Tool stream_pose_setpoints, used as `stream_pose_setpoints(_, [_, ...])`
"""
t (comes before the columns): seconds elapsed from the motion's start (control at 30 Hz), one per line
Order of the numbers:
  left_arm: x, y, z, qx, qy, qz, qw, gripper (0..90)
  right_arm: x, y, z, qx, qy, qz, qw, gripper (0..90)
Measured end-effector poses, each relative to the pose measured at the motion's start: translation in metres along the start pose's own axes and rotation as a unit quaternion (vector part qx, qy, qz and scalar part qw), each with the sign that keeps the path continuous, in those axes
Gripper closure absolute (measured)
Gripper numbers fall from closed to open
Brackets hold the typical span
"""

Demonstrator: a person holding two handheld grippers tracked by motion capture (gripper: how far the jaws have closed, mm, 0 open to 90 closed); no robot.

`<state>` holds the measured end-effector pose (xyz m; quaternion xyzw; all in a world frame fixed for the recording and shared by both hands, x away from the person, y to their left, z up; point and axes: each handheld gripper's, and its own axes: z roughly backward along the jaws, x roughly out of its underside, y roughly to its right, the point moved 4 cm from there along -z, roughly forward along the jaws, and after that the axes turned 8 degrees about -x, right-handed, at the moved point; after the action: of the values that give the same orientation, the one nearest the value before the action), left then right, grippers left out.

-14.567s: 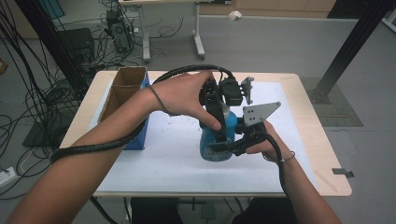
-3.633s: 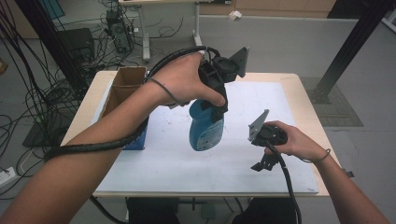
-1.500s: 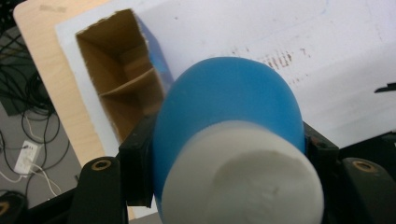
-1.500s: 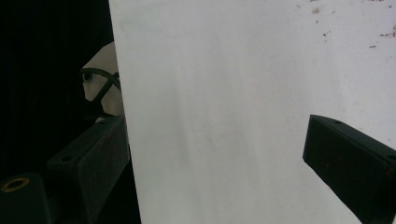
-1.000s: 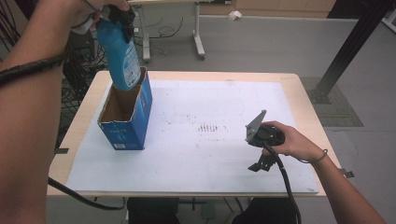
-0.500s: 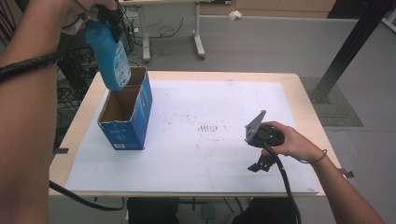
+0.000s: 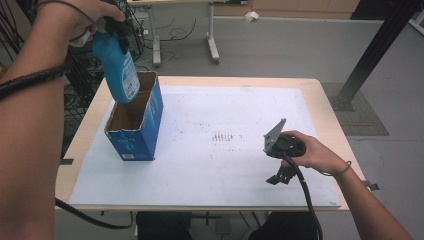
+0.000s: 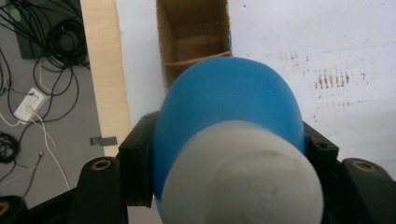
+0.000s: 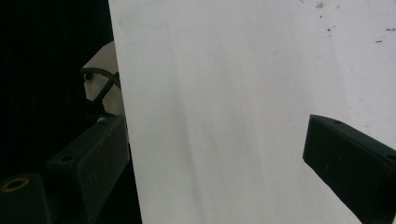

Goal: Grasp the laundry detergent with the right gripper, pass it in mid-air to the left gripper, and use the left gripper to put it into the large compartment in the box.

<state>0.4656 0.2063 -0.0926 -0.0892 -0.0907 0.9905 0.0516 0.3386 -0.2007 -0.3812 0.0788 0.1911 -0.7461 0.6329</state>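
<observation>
White mat point(image 7: 210, 165), bottle point(image 7: 117, 67) base (box-hidden)

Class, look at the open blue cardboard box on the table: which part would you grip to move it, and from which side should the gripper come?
Grip a long side wall of the blue cardboard box at its top edge, coming from above. The box stands upright with its top open, so one jaw fits inside and one outside the thin wall. Choose the wall away from the blue bottle that the left gripper holds over the opening.

Blue bottle point(image 7: 120, 67) with white cap point(image 8: 243, 177) and pale label. Blue carton point(image 7: 136, 129), brown cardboard inside. White sheet point(image 7: 215, 165), speckled with dark marks, over light wood table point(image 7: 327, 117). Black gripper bodies and cables. Grey floor.
</observation>
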Motion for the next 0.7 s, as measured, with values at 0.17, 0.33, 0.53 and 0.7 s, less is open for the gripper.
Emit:
stream_pose_setpoints(0.17, [0.000,-0.001,-0.011,-0.004,-0.003,0.003,1.0000,37.5,0.000,0.001,-0.001,0.000,-0.001,-0.002,1.0000,6.8])
stream_pose_setpoints(0.33, [0.001,-0.001,-0.023,0.004,-0.011,0.002,0.9999,37.4,0.001,0.001,-0.002,-0.001,-0.001,-0.002,1.0000,6.8])
stream_pose_setpoints(0.53, [0.002,0.001,-0.037,0.005,-0.014,0.001,0.9999,37.4,0.001,0.000,-0.003,-0.002,0.001,-0.002,1.0000,6.8])
stream_pose_setpoints(0.7, [0.003,0.001,-0.046,0.009,-0.018,0.002,0.9998,37.5,0.002,0.000,-0.005,-0.004,0.000,-0.004,1.0000,6.8])
